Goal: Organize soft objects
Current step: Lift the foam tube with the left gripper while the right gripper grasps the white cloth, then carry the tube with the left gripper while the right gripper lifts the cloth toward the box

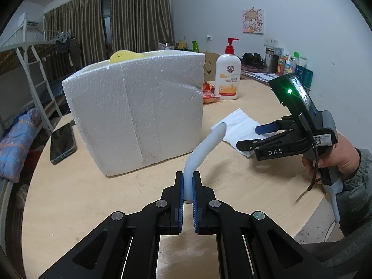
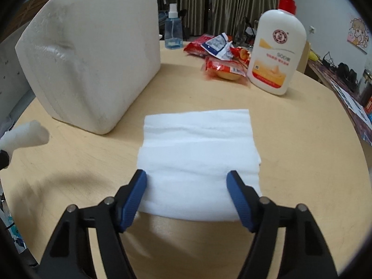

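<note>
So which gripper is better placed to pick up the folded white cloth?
Right. The right gripper has open jaws straddling the near edge of the folded white cloth. The left gripper is already shut on a bent white foam strip near the foam box.

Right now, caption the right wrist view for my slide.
Open right gripper straddles folded white tissue on round wooden table, beside white foam box.

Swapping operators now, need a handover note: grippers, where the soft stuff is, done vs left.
Left gripper: shut on the white foam strip, held above the table.
Right gripper: open, fingers straddling the near edge of the white cloth, not gripped.
Foam box stands on the table; a yellow soft item shows at its top.
Left: put the strip away, pick up the cloth.
</note>
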Tool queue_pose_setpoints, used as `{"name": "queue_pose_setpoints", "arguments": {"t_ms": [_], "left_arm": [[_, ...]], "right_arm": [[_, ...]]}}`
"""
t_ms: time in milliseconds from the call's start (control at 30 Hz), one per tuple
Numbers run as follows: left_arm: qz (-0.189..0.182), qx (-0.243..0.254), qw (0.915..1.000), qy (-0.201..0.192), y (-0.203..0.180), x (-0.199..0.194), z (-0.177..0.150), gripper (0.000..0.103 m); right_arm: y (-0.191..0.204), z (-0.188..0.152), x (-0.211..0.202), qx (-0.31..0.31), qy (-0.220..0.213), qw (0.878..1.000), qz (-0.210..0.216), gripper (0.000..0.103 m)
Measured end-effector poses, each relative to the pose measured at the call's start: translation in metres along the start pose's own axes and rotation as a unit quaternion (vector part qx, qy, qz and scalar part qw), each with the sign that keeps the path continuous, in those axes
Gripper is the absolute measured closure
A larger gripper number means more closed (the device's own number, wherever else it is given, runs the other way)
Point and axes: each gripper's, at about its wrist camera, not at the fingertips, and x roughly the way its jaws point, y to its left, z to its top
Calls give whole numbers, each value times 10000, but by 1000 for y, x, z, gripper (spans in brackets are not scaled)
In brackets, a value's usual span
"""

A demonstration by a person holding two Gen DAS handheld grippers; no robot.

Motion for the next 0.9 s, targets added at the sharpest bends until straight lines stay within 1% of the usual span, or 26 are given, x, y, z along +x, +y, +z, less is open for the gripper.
{"name": "queue_pose_setpoints", "arguments": {"t_ms": [233,267,300,333,367,400,467,533,700,900], "left_arm": [[-33,-10,10000,-10,1,0,-1,96],[-30,-8,10000,-13,1,0,-1,96],[-36,-1,10000,-15,1,1,-1,96],[-36,0,10000,-17,0,1,-1,96],[-36,4,10000,-19,-1,0,-1,96],[-48,5,10000,-28,-1,-1,-1,96],[-64,22,10000,-70,-3,-3,-1,96],[-55,21,9999,-149,-4,-7,0,96],[-15,-43,9997,-237,-5,-14,0,96],[49,-85,9994,-322,-12,-23,-1,96]], "right_arm": [[-2,2,3,-6,2,10000,31,28],[-2,2,3,5,-5,10000,5,33],[-1,1,0,-1,-37,10000,18,50],[0,1,-1,-3,-54,10000,7,60],[0,0,-3,23,-52,10000,-6,78],[-1,-1,-4,68,-45,10000,5,92],[-4,-3,-5,161,-44,9998,149,94],[-5,-5,-7,225,-87,9997,85,94],[-5,-9,-33,420,-469,9976,271,94],[-4,-11,-64,562,-863,9940,369,94]]}}
